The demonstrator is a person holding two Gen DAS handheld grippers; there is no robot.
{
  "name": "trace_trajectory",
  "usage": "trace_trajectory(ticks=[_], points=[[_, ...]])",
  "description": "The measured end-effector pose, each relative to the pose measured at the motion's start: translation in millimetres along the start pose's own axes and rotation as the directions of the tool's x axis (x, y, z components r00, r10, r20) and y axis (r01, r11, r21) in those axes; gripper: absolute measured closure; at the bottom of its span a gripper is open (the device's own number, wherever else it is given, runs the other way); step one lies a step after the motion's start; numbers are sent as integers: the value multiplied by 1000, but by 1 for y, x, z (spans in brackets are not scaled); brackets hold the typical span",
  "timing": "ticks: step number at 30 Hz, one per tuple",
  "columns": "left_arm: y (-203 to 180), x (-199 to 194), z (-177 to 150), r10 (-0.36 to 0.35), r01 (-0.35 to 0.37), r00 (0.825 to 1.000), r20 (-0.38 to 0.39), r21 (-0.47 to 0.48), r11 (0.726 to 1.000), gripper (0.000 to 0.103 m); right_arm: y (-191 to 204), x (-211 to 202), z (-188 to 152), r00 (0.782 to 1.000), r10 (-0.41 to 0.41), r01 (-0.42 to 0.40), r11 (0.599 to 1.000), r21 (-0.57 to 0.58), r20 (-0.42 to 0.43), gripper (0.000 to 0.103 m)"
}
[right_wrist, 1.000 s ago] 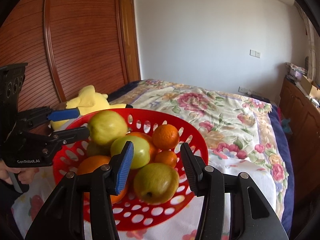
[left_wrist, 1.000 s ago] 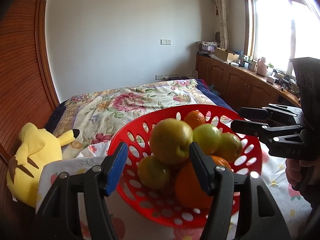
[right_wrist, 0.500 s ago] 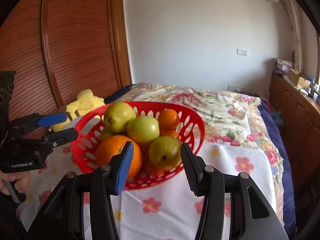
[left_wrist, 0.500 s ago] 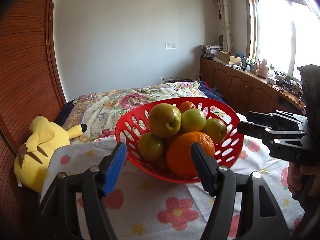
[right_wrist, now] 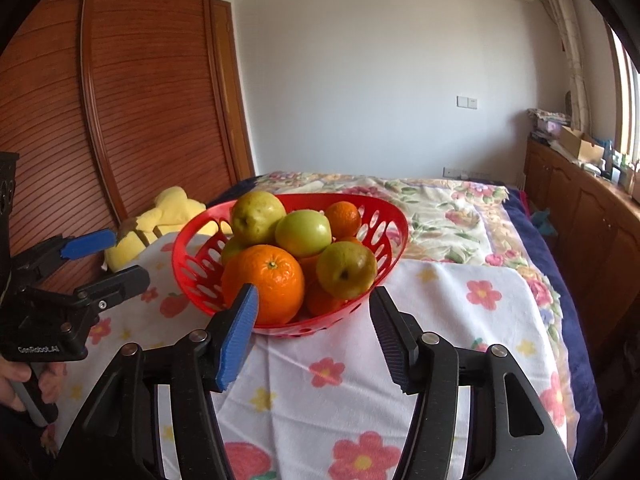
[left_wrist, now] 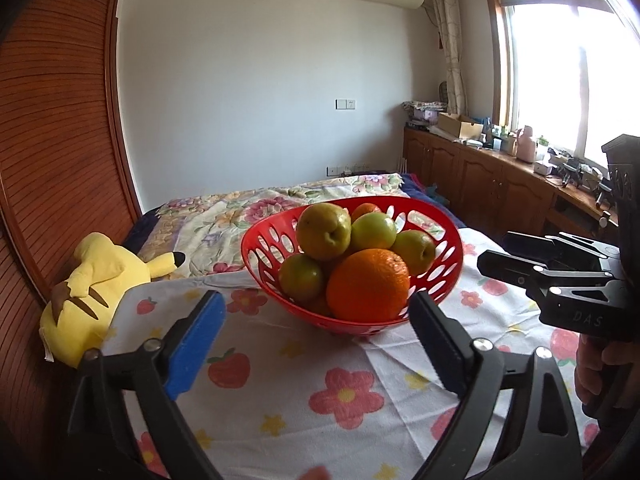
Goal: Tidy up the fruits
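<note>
A red basket [left_wrist: 448, 268] full of fruit is being kept on a white cloth with flowers [left_wrist: 304, 380], and the cloth is being spread over a bed with a flowery blanket [right_wrist: 448, 208]. A big orange [left_wrist: 367, 285] is sitting at the near side of the basket, with green pears [left_wrist: 323, 231] and a small orange [right_wrist: 342, 219] piled behind it and above it.

The left gripper [left_wrist: 316, 338] is being held just in front of the basket. Its jaws have just been opening and are spread wide, and nothing is being pinched between them. The right gripper [right_wrist: 314, 338] is being held in front of the basket too. Its jaws have just been opening as well, but they are less wide, and nothing is being squeezed by them either. No fruit is being touched by any finger.

Each gripper is being seen from the side by the other camera, with a hand [right_wrist: 16, 380] wrapped around the handle.

A yellow soft toy [left_wrist: 92, 292] is lying beside the cloth, next to a brown wooden door [right_wrist: 140, 100]
</note>
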State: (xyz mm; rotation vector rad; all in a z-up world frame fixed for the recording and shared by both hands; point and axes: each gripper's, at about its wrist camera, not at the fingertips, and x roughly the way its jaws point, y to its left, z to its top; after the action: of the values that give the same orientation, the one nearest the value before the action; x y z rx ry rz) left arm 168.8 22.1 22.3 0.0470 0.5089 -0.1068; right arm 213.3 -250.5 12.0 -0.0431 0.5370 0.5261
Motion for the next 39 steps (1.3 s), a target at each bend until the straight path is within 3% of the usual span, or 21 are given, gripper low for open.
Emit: trace_trajectory(ticks=[7,15,24,39], points=[[-3,-25,1,48,-48,998,39,-9,999,6,6,-26,4,998,-27,27,1000,1,54,35],[-5,-51,-8,72,-70,995,68,-20,997,6,19,-60,0,990,-70,71,997,-4,119,18],[-10,-88,-20,67,-64,994,82,-37,997,6,34,-98,-10,979,-103,104,995,0,174,16],[-10,-120,-39,39,-35,997,60,-70,997,6,42,-134,-31,975,-138,137,990,18,176,16]])
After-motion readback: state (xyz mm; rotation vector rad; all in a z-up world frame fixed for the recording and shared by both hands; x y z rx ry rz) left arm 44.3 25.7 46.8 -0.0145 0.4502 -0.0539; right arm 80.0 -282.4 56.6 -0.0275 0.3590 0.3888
